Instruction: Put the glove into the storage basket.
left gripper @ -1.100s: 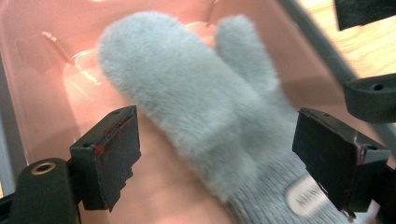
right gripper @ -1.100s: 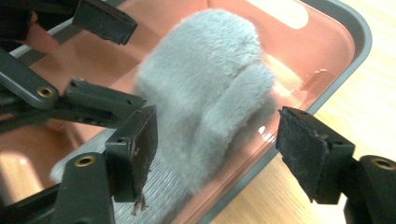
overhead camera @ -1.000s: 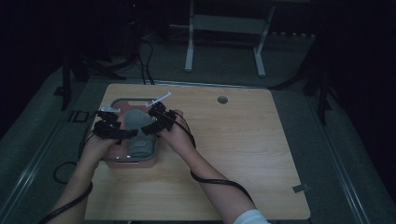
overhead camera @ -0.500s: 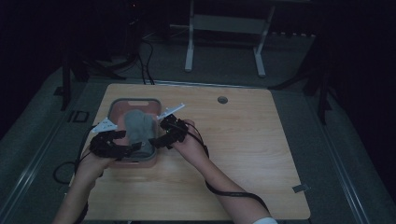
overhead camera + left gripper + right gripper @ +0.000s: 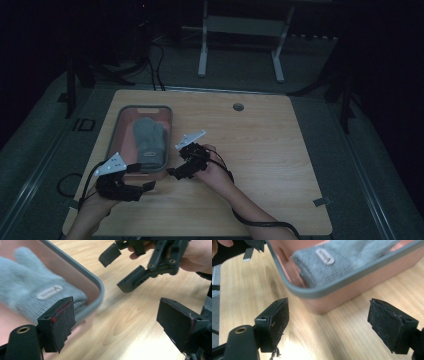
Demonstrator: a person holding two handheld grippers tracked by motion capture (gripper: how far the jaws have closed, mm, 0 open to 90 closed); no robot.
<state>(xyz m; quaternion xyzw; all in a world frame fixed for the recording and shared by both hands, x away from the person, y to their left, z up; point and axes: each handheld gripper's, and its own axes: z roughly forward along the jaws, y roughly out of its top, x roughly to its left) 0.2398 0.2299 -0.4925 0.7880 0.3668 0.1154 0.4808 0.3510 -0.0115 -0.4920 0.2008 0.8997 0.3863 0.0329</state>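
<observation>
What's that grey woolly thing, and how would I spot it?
Find the wooden table, then the pink tray with a grey rim at its left side. Inside lies a grey knitted glove, the only soft thing there, with a small oval label near its cuff.

My left gripper (image 5: 150,186): black body, grey three-cornered plate on top, black cable trailing off it. Its pads (image 5: 61,322): black, square, edges frayed, red flecks along rim; brass-ringed screw hole below the pad. My right gripper (image 5: 171,173): same black build, same plate, cable looping along bare forearm. Its pads (image 5: 277,319): worn, fuzzy, thread hanging.
</observation>
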